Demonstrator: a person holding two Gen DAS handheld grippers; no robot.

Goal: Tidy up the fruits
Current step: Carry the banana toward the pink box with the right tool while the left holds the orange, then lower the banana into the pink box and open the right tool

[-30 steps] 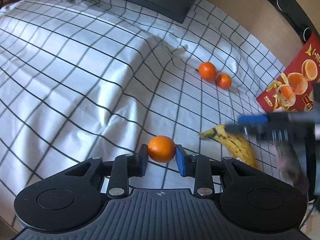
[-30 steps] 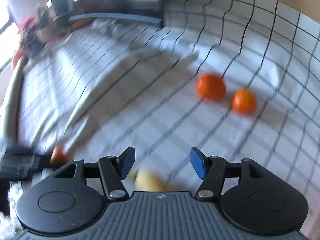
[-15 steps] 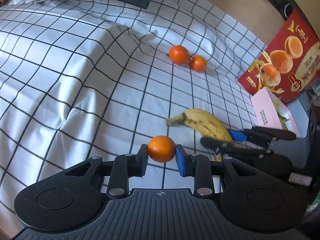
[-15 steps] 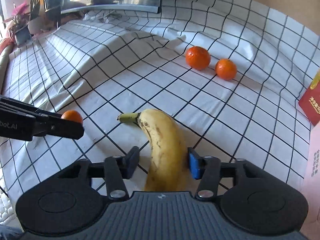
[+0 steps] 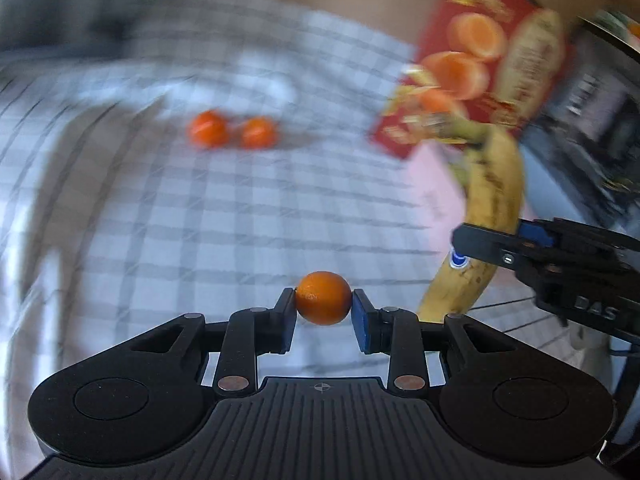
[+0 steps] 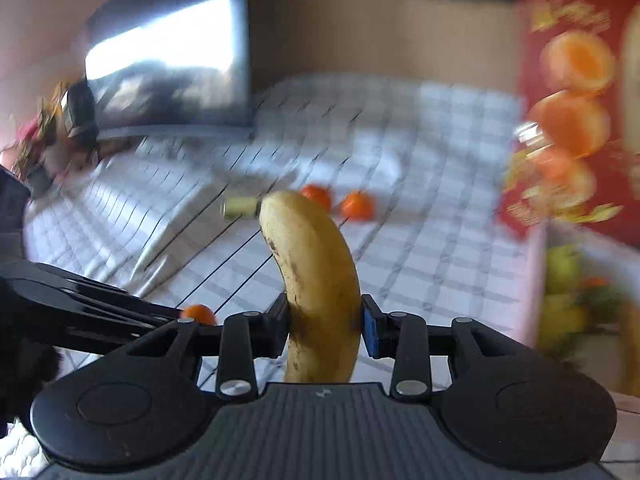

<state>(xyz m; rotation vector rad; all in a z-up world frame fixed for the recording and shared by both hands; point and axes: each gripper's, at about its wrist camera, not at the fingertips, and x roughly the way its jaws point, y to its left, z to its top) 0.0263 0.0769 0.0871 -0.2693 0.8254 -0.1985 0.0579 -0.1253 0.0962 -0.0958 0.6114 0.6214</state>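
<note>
My left gripper (image 5: 323,312) is shut on a small orange (image 5: 323,298) and holds it above the checked cloth. My right gripper (image 6: 324,326) is shut on a yellow banana (image 6: 316,280) and holds it lifted off the cloth, stem pointing away. The banana also shows in the left wrist view (image 5: 480,224), with the right gripper (image 5: 516,244) around its middle. Two more oranges (image 5: 232,130) lie side by side on the cloth farther back; they also show in the right wrist view (image 6: 338,202). The left gripper with its orange (image 6: 198,314) appears at the left there.
A red snack box (image 5: 472,56) stands at the right edge of the cloth. A pink tray (image 6: 536,280) with greenish and orange fruit (image 6: 568,292) is at the right. A dark monitor (image 6: 168,68) stands at the back left. Both views are motion-blurred.
My right gripper has closed on the banana and lifted it off the cloth. Both grippers have swung toward the right, toward the red box and pink tray. The left still holds its orange.
</note>
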